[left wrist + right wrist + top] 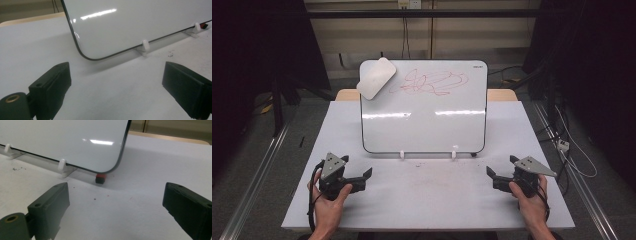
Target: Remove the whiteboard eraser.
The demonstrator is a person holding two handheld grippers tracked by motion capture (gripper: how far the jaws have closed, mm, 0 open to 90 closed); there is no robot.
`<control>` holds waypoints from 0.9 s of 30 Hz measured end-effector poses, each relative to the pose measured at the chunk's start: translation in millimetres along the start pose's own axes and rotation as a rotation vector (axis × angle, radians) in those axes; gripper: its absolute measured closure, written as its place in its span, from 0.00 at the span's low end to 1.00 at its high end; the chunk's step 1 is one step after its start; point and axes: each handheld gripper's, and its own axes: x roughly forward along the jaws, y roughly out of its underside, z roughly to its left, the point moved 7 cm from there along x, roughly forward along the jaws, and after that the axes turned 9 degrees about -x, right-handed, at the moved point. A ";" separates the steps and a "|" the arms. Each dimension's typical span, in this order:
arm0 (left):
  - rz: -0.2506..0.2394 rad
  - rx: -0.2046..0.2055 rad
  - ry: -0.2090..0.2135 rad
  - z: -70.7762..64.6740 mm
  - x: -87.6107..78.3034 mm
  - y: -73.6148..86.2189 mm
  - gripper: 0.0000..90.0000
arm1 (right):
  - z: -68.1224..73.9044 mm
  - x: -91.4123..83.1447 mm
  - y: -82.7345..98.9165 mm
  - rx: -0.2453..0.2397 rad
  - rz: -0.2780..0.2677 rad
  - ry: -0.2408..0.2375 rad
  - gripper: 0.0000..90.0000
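Observation:
A whiteboard (424, 120) stands upright on white clip feet (402, 154) at the middle of the white table (427, 205). Red scribbles (429, 82) cover its upper part. A pale rounded eraser (376, 78) sticks to its top left corner. My left gripper (364, 179) is held low at the front left, open and holding nothing, pointing toward the board's lower left corner (85, 53). My right gripper (492, 178) is at the front right, also open with nothing in it. My left gripper (117, 85) and my right gripper (115, 205) both show wide gaps between their jaws.
A small red and black piece (101, 178) lies on the table under the board's lower right corner. Dark specks (432, 170) dot the table in front of the board. A wooden edge (502, 94) shows behind it. Cables (572, 155) run along the floor at the right.

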 end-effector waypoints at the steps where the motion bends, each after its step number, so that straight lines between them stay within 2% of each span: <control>1: 0.005 0.005 0.005 -0.4 1.4 0.3 0.09 | 0.0 0.0 0.0 0.000 0.000 0.000 0.08; 2: 0.014 0.013 0.010 -1.1 2.7 0.6 0.10 | 0.3 0.1 -0.2 0.001 -0.001 -0.003 0.08; 5: -0.003 0.042 0.010 -2.0 5.8 -0.7 0.11 | 1.9 1.5 1.1 -0.003 0.015 -0.009 0.08; 6: -0.011 0.033 0.038 -3.4 7.1 -3.0 0.11 | 2.3 2.1 0.4 0.016 0.010 -0.025 0.06; 7: -0.011 0.033 0.038 -3.4 7.1 -3.0 0.11 | 2.3 2.1 0.4 0.016 0.010 -0.025 0.06; 8: -0.003 0.018 0.040 -3.6 7.7 -3.9 0.11 | 2.3 2.8 0.7 0.009 0.017 -0.019 0.06; 9: 0.020 -0.024 0.068 -5.5 7.9 -5.5 0.12 | 2.8 3.4 1.2 0.015 0.019 -0.025 0.06; 11: 0.007 -0.034 0.076 -7.0 7.3 -8.1 0.12 | 3.8 4.8 2.9 0.023 0.035 -0.031 0.06; 13: 0.000 -0.015 0.074 -10.0 7.4 -13.4 0.12 | 4.2 4.9 2.7 0.020 0.036 -0.031 0.06; 16: -0.013 -0.004 0.095 -13.0 9.1 -22.6 0.11 | 4.0 4.8 2.5 0.017 0.034 -0.030 0.06; 17: -0.010 0.010 0.089 -12.5 10.4 -25.7 0.05 | 3.3 4.9 3.0 0.019 0.035 -0.031 0.06; 18: -0.012 0.018 0.085 -12.0 12.5 -29.3 0.04 | 2.8 5.1 3.4 0.019 0.037 -0.029 0.06; 19: -0.014 0.027 0.047 -8.2 15.0 -35.7 0.05 | 2.8 5.5 3.7 0.022 0.038 -0.034 0.06; 21: -0.023 0.024 0.048 -6.4 15.7 -40.5 0.06 | 2.2 5.9 4.0 0.026 0.039 -0.036 0.06; 24: -0.023 0.049 0.065 -6.6 16.1 -44.5 0.05 | 2.5 6.0 4.0 0.025 0.039 -0.036 0.06; 27: -0.031 0.042 0.069 -5.3 18.2 -49.0 0.06 | 2.8 6.0 4.3 0.022 0.043 -0.032 0.06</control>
